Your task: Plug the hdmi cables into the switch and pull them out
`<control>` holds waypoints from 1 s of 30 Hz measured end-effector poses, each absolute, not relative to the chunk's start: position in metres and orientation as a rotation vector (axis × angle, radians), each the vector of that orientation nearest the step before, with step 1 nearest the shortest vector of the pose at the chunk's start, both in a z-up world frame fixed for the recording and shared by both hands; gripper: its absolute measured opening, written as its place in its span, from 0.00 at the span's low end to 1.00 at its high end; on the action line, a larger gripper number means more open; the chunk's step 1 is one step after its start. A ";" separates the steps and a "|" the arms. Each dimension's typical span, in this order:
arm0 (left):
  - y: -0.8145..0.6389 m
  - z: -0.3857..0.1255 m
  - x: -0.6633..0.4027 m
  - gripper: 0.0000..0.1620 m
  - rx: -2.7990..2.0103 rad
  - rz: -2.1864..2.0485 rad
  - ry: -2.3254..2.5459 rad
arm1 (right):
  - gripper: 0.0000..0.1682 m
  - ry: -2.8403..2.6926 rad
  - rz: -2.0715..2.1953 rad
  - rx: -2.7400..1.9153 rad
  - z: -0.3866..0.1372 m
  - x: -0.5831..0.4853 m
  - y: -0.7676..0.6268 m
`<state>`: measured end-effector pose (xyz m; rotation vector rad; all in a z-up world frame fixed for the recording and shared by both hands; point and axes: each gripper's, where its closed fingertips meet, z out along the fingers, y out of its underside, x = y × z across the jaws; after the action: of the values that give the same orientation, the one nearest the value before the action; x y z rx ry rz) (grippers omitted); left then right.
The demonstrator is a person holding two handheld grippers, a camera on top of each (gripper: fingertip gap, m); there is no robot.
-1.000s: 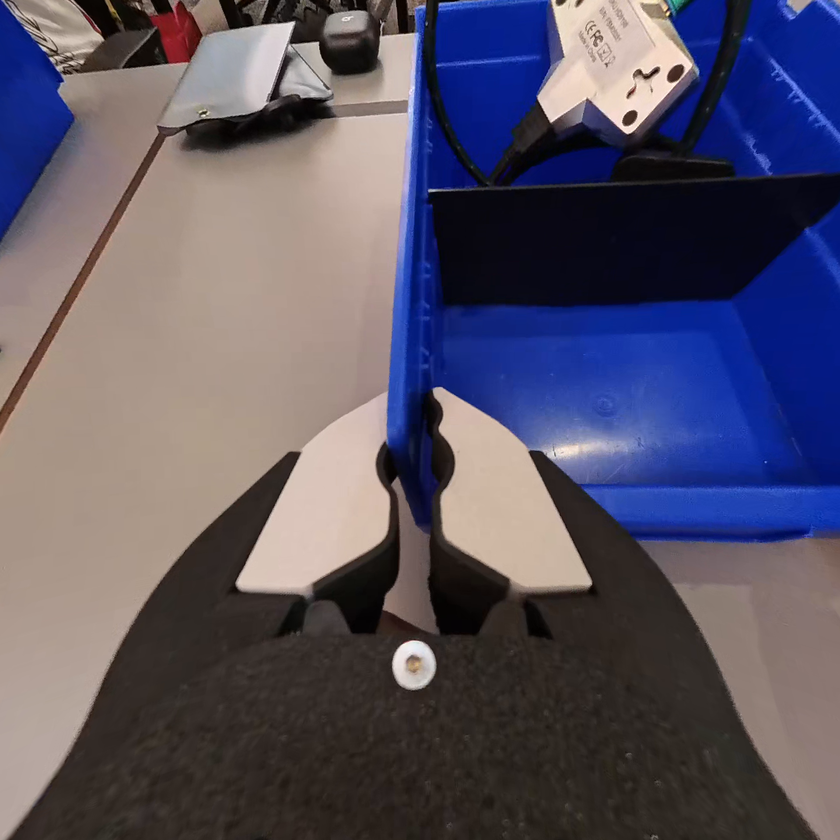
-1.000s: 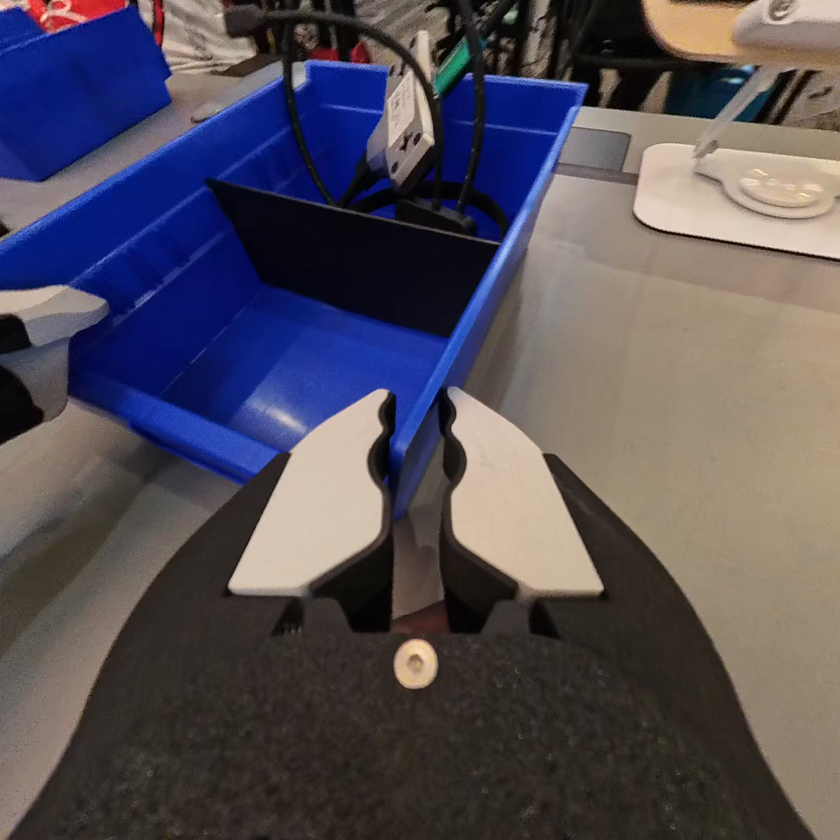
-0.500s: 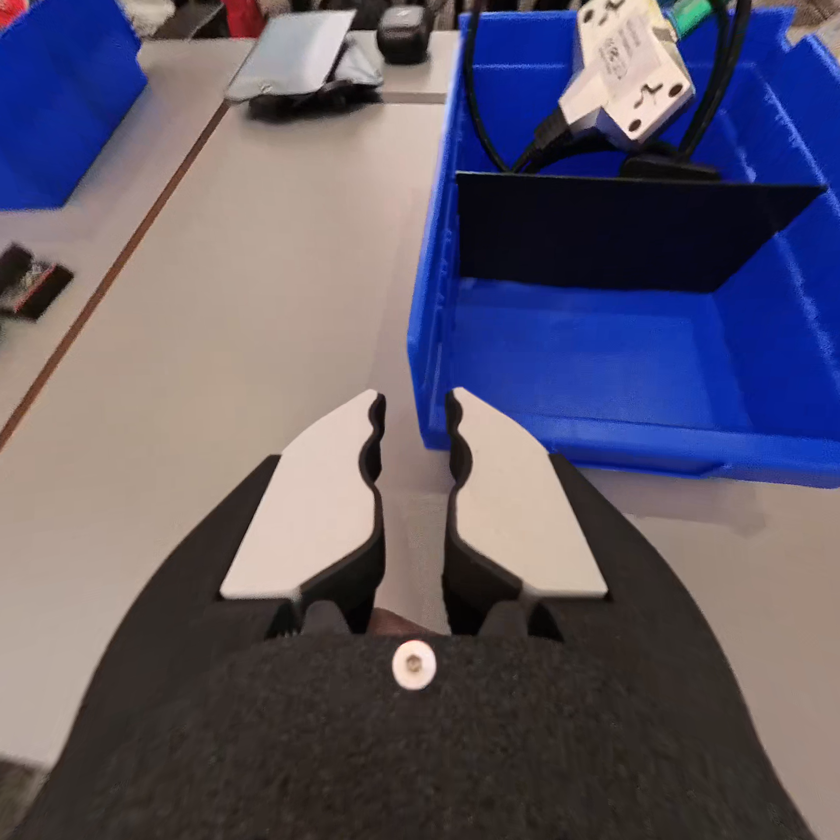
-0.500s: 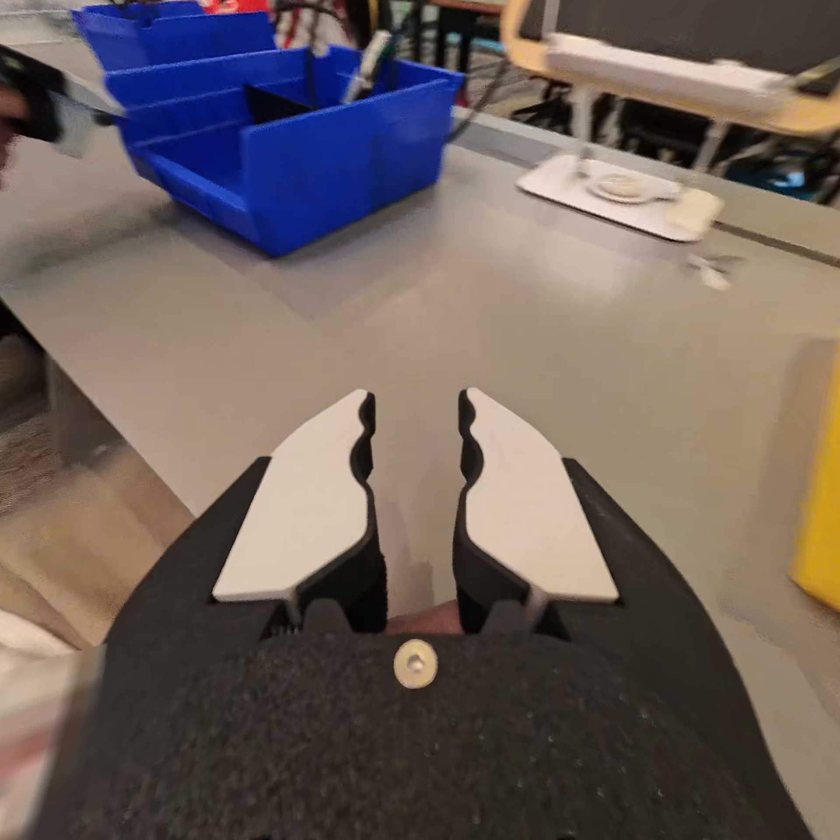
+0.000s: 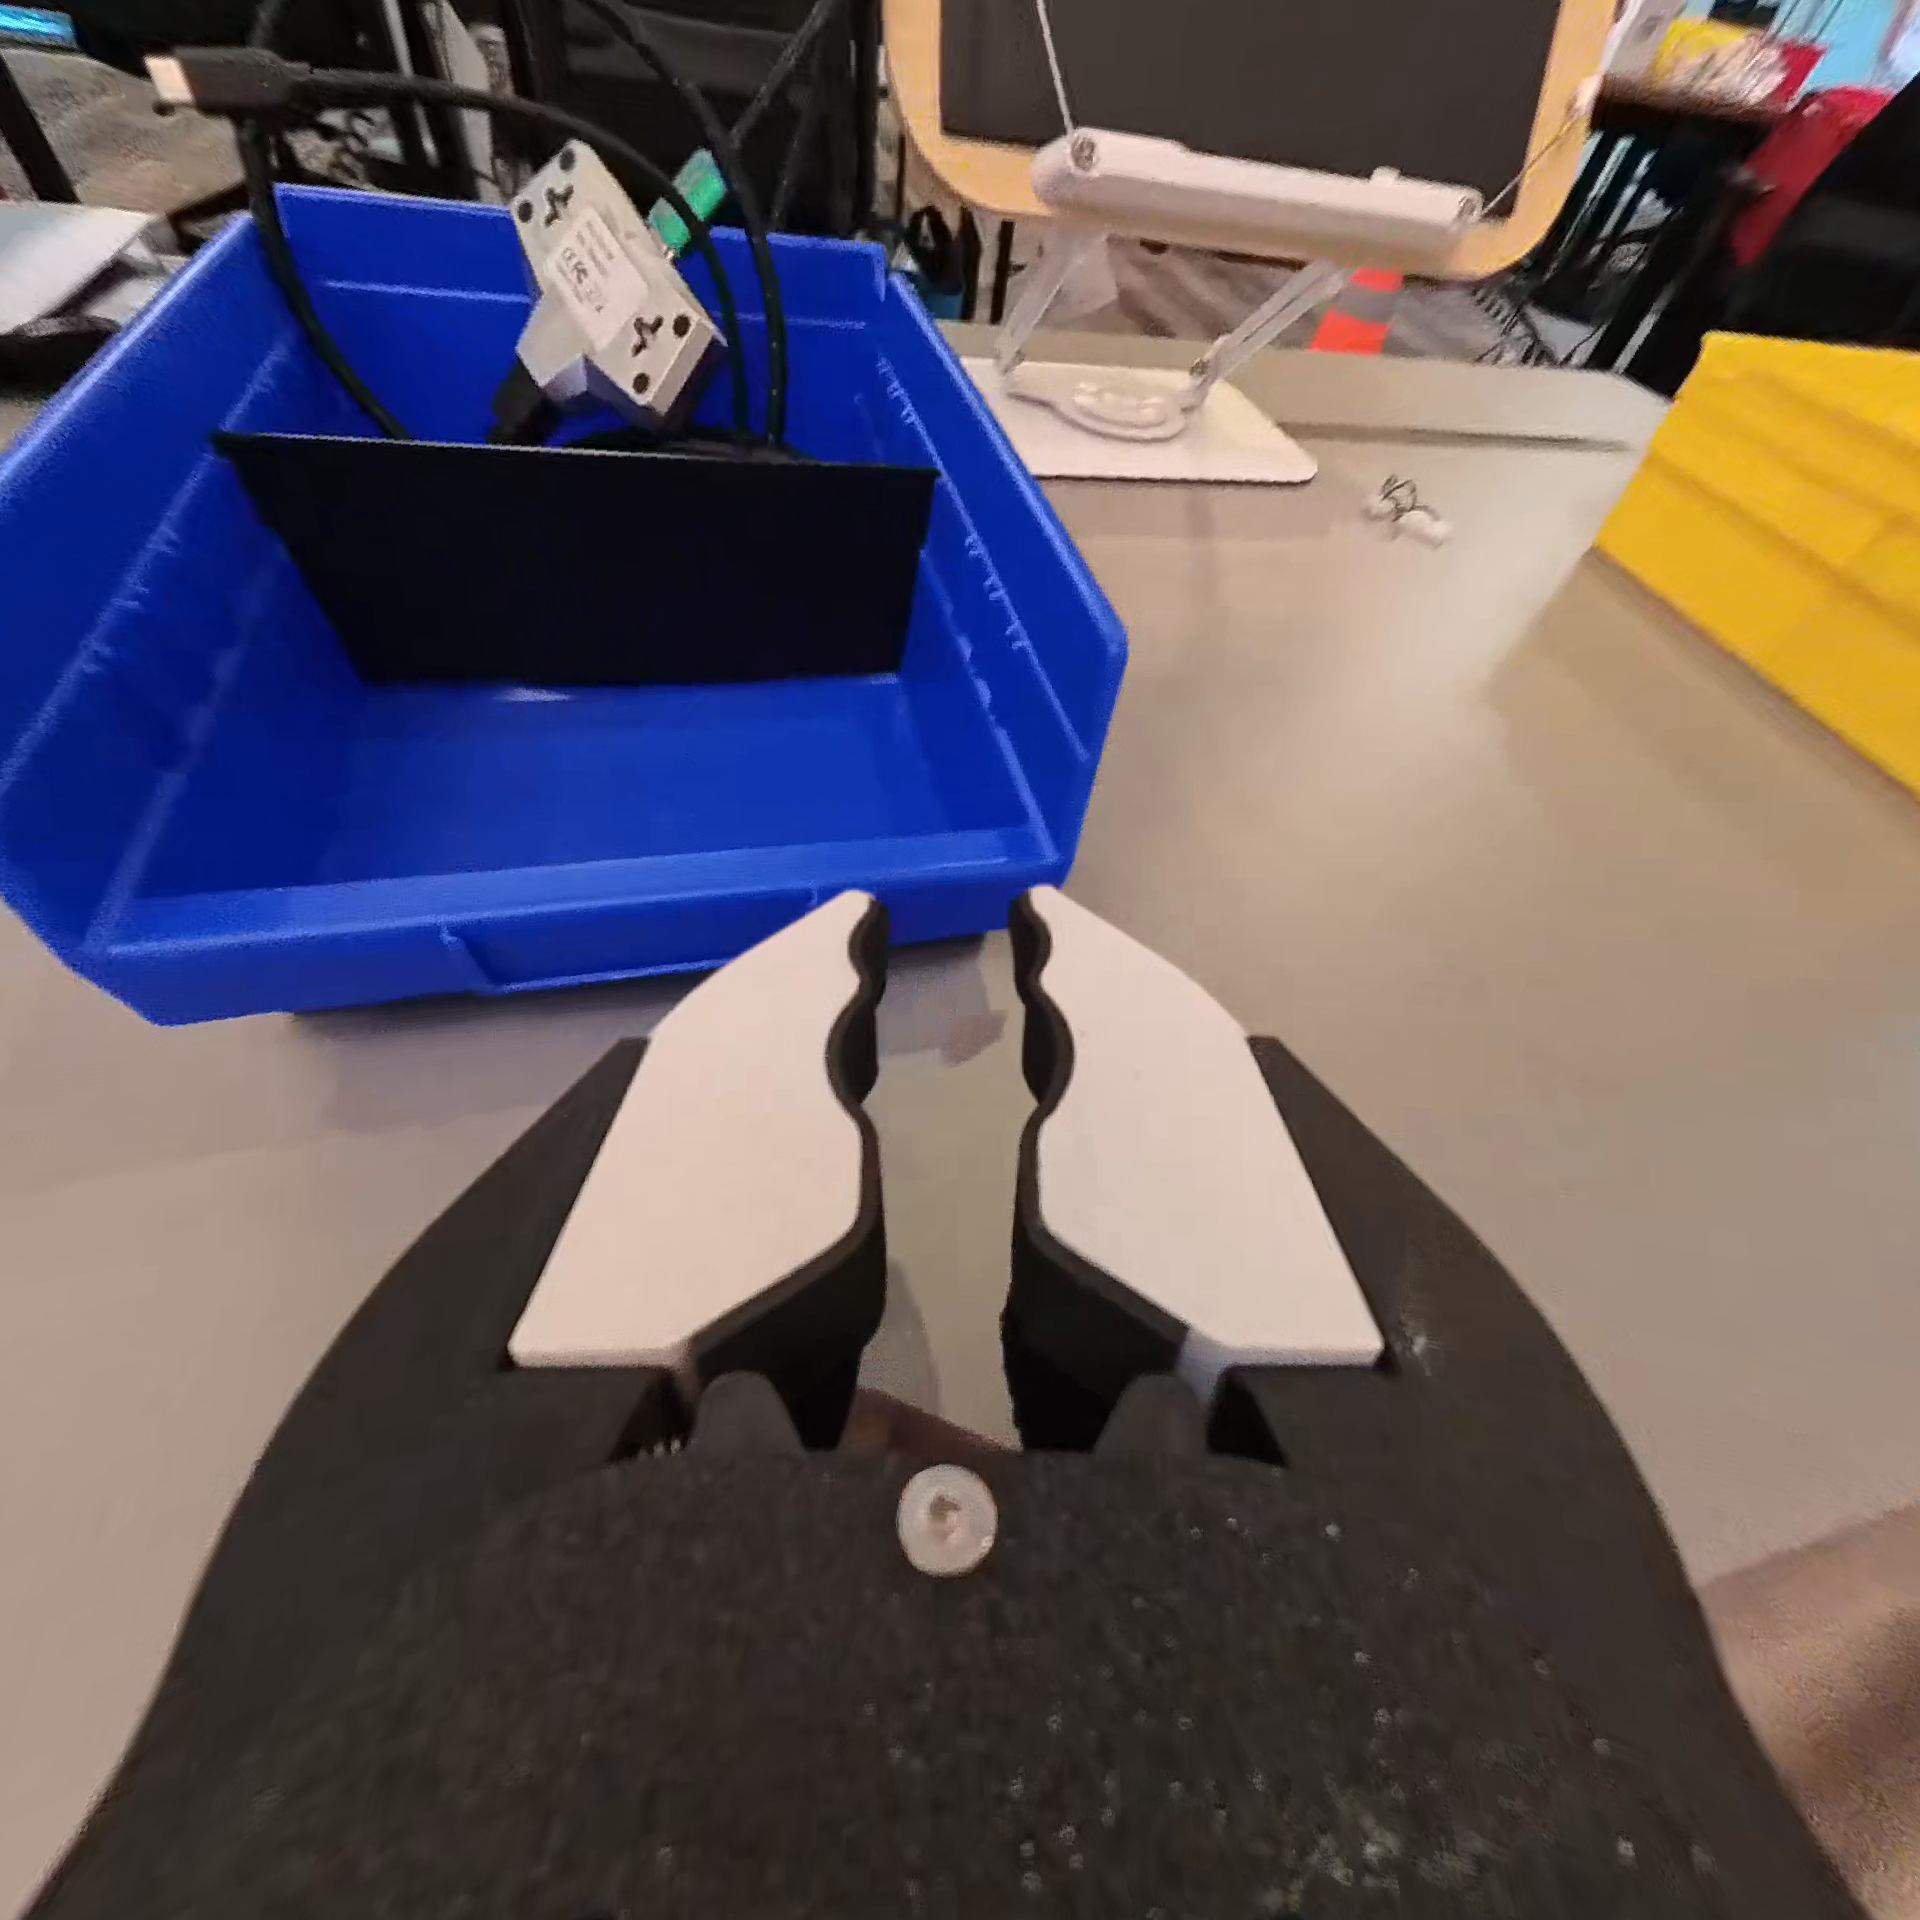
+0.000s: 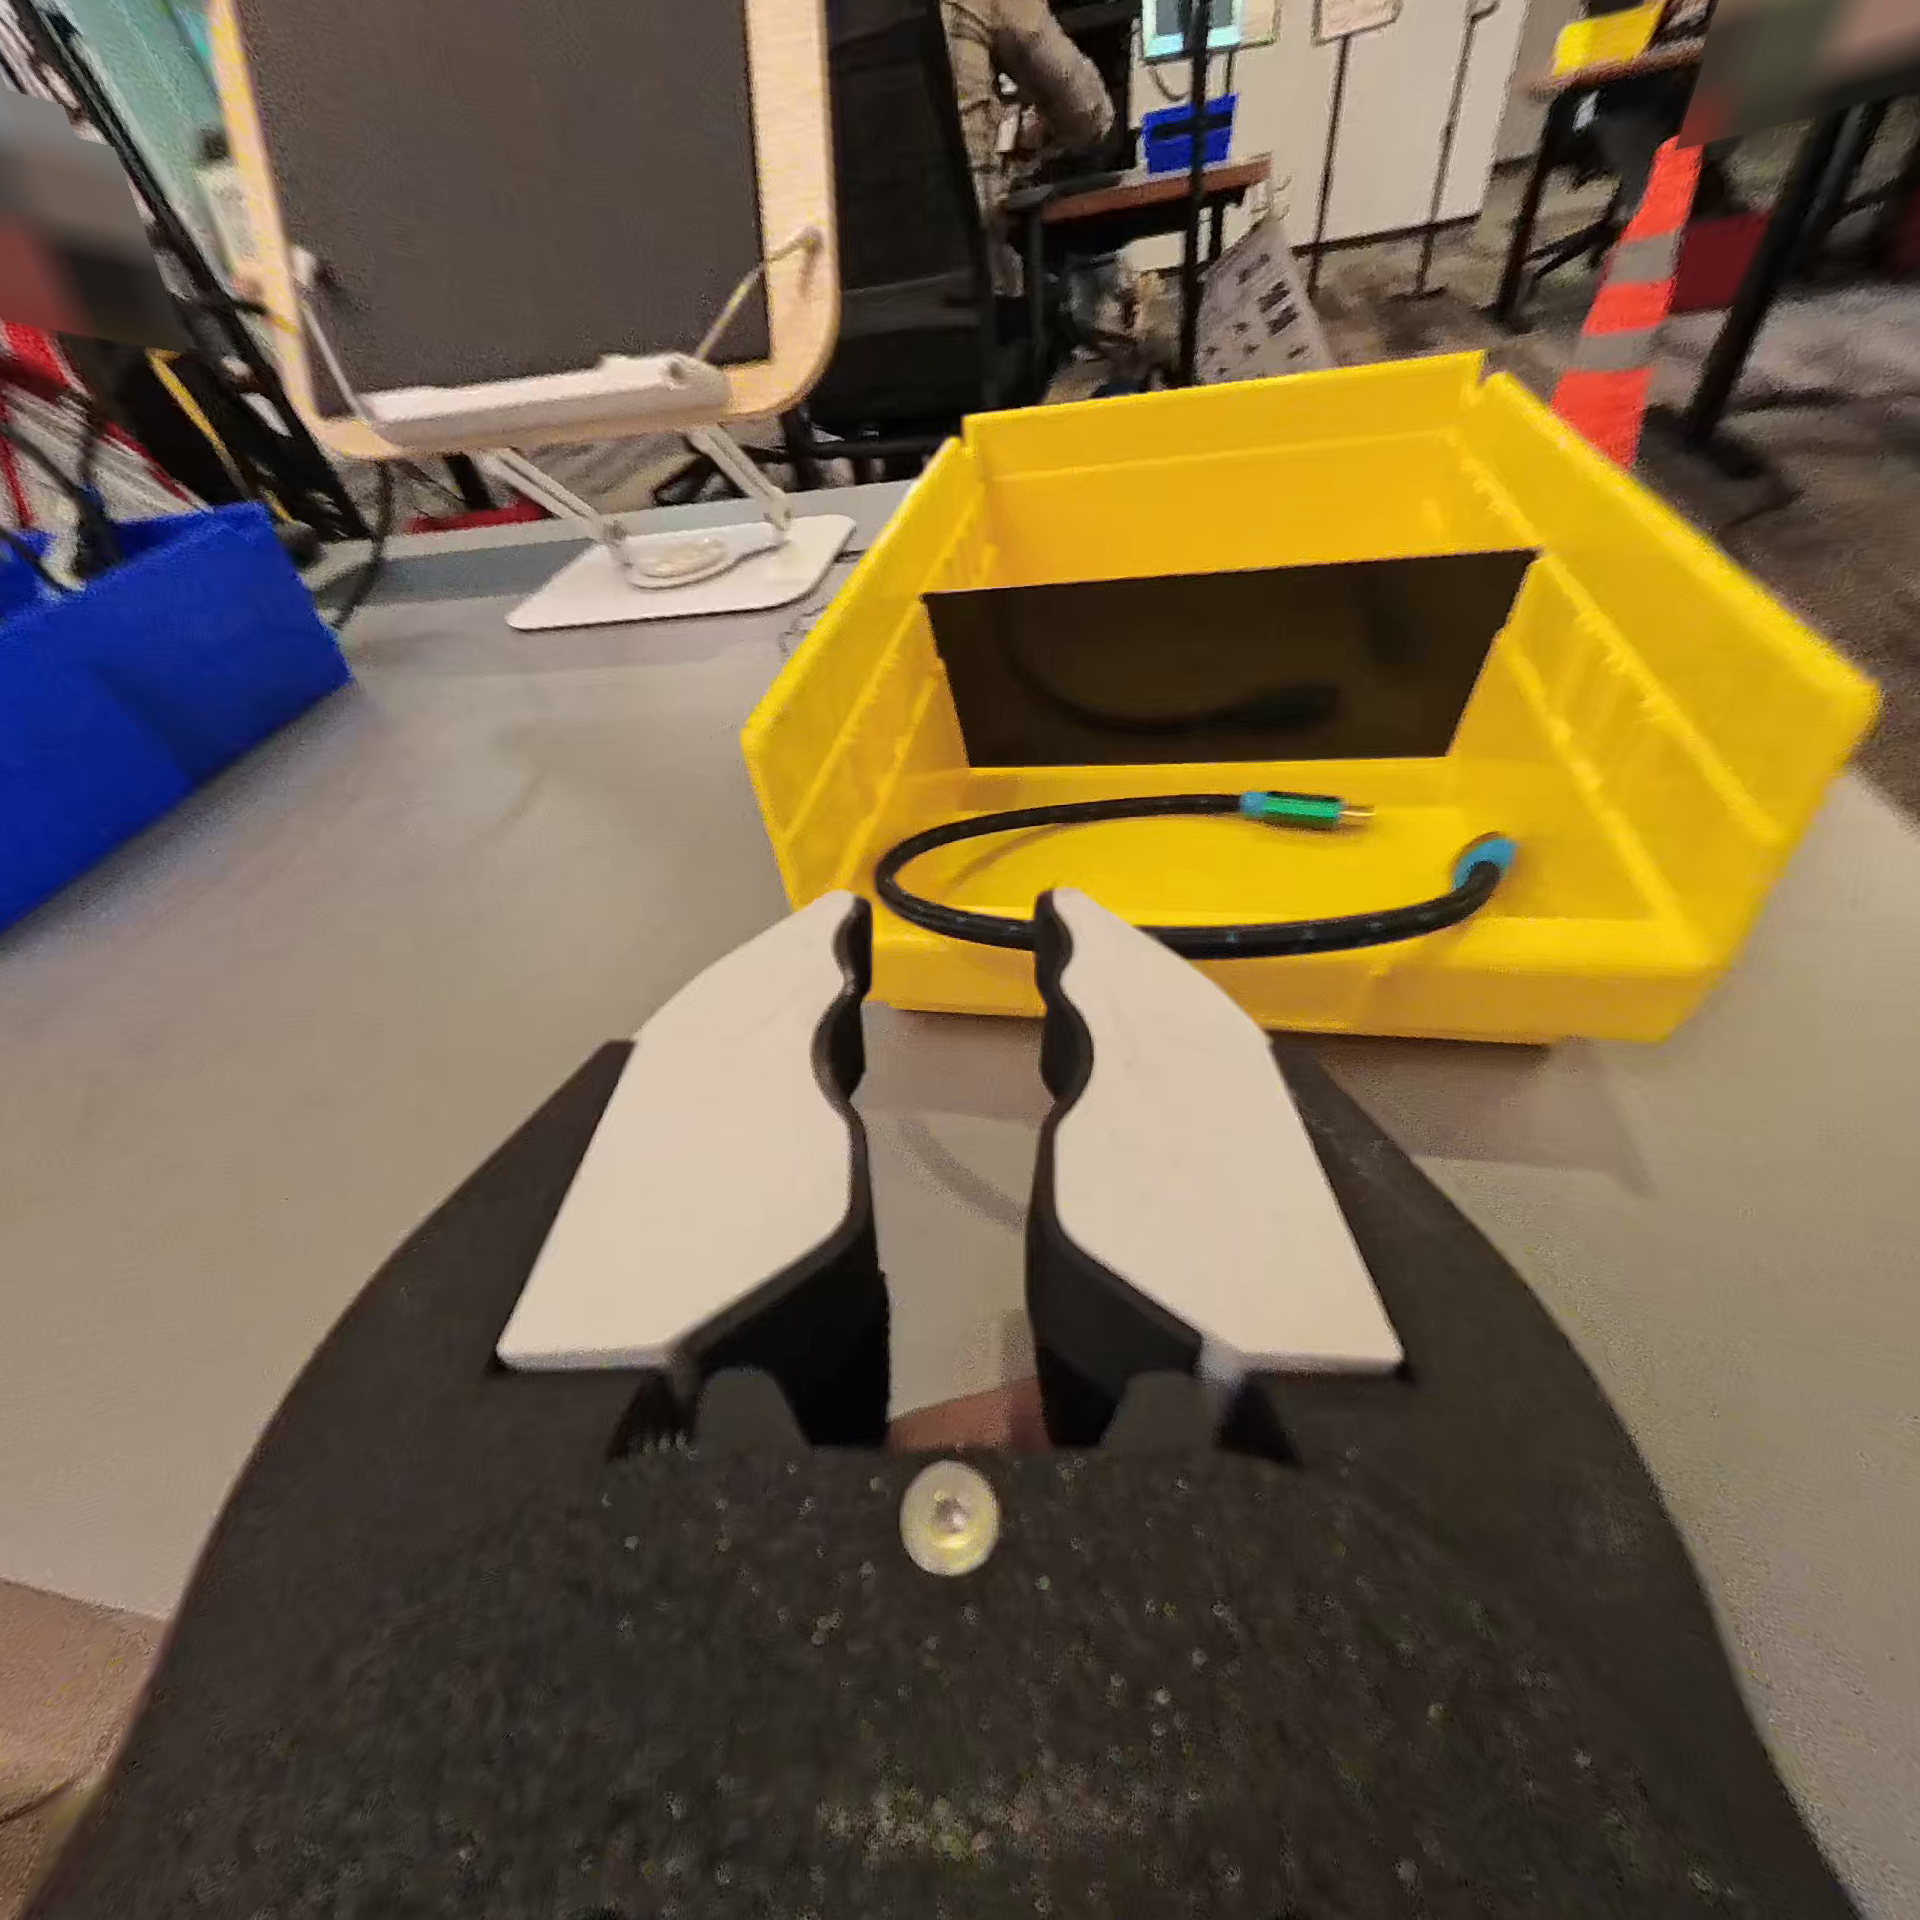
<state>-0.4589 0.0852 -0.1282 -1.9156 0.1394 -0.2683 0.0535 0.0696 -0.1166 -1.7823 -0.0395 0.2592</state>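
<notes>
The right claw (image 6: 951,925), parted and empty, faces a yellow bin (image 6: 831,727) on the surface, where an hdmi cable (image 6: 1143,935) lies crosswise just ahead. The left claw (image 5: 945,925), also parted and empty, faces the switch (image 5: 613,301) in a blue bin (image 5: 997,592).

My work surface is a grey table (image 5: 1455,831), matte, with a dull sheen. Directly on it, seen from my left wrist: a blue bin (image 5: 582,935) at left, resting flat, its low front wall facing me. Behind it to the right, the white base plate of a stand (image 5: 1174,436) sits on the tabletop. Just right of that plate lies a small white clip-like item (image 5: 1405,511), too blurred to identify. From my right wrist: a yellow bin (image 6: 1299,997) rests flat on the table, well apart from the blue bin at the left edge.
</notes>
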 end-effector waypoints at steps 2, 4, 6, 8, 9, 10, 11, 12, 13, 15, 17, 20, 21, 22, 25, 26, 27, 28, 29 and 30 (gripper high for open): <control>0.084 -0.129 -0.459 0.14 -1.920 -0.276 0.127 | 0.17 -0.030 0.314 -1.777 -0.117 0.046 0.071; 0.081 -0.129 -0.456 0.14 -1.924 -0.319 0.110 | 0.17 -0.065 0.306 -1.786 -0.120 0.039 0.073; 0.079 -0.133 -0.453 0.14 -1.946 -0.344 0.118 | 0.17 -0.097 0.287 -1.794 -0.122 0.034 0.073; 0.079 -0.132 -0.455 0.14 -1.939 -0.322 0.119 | 0.16 -0.105 0.290 -1.785 -0.121 0.031 0.072; 0.080 -0.130 -0.455 0.14 -1.932 -0.313 0.130 | 0.16 -0.110 0.286 -1.789 -0.122 0.031 0.071; 0.080 -0.131 -0.454 0.14 -1.934 -0.303 0.147 | 0.16 -0.109 0.273 -1.794 -0.123 0.032 0.071; 0.080 -0.134 -0.452 0.14 -1.948 -0.293 0.171 | 0.16 -0.109 0.260 -1.797 -0.123 0.034 0.070; 0.079 -0.137 -0.451 0.14 -1.967 -0.270 0.191 | 0.16 -0.111 0.254 -1.798 -0.123 0.035 0.070; 0.079 -0.139 -0.451 0.14 -1.974 -0.238 0.203 | 0.15 -0.111 0.255 -1.798 -0.123 0.035 0.069; 0.079 -0.135 -0.448 0.14 -1.947 -0.214 0.228 | 0.15 -0.107 0.264 -1.799 -0.123 0.035 0.070; 0.078 -0.134 -0.444 0.14 -1.938 -0.212 0.245 | 0.15 -0.110 0.263 -1.810 -0.126 0.034 0.070; 0.078 -0.133 -0.441 0.14 -1.936 -0.223 0.252 | 0.15 -0.119 0.266 -1.840 -0.132 0.032 0.071; 0.078 -0.134 -0.441 0.14 -1.937 -0.228 0.250 | 0.15 -0.124 0.274 -1.843 -0.132 0.030 0.071; 0.078 -0.134 -0.441 0.14 -1.937 -0.235 0.249 | 0.15 -0.129 0.279 -1.843 -0.132 0.029 0.070; 0.078 -0.133 -0.442 0.14 -1.936 -0.249 0.242 | 0.15 -0.150 0.264 -1.835 -0.130 0.026 0.069; 0.078 -0.133 -0.441 0.14 -1.934 -0.253 0.244 | 0.15 -0.160 0.256 -1.834 -0.130 0.025 0.068; 0.078 -0.133 -0.441 0.14 -1.936 -0.253 0.246 | 0.15 -0.170 0.249 -1.833 -0.130 0.024 0.068; 0.078 -0.134 -0.441 0.15 -1.940 -0.255 0.247 | 0.15 -0.181 0.244 -1.831 -0.129 0.023 0.067; 0.077 -0.134 -0.440 0.15 -1.942 -0.263 0.252 | 0.15 -0.191 0.241 -1.830 -0.129 0.021 0.067; 0.077 -0.133 -0.438 0.16 -1.942 -0.277 0.263 | 0.15 -0.198 0.246 -1.833 -0.128 0.018 0.065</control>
<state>-0.4379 0.0770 -0.1331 -1.9417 0.2630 -0.2772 0.0185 0.0650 -0.1281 -1.8327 -0.1983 0.2459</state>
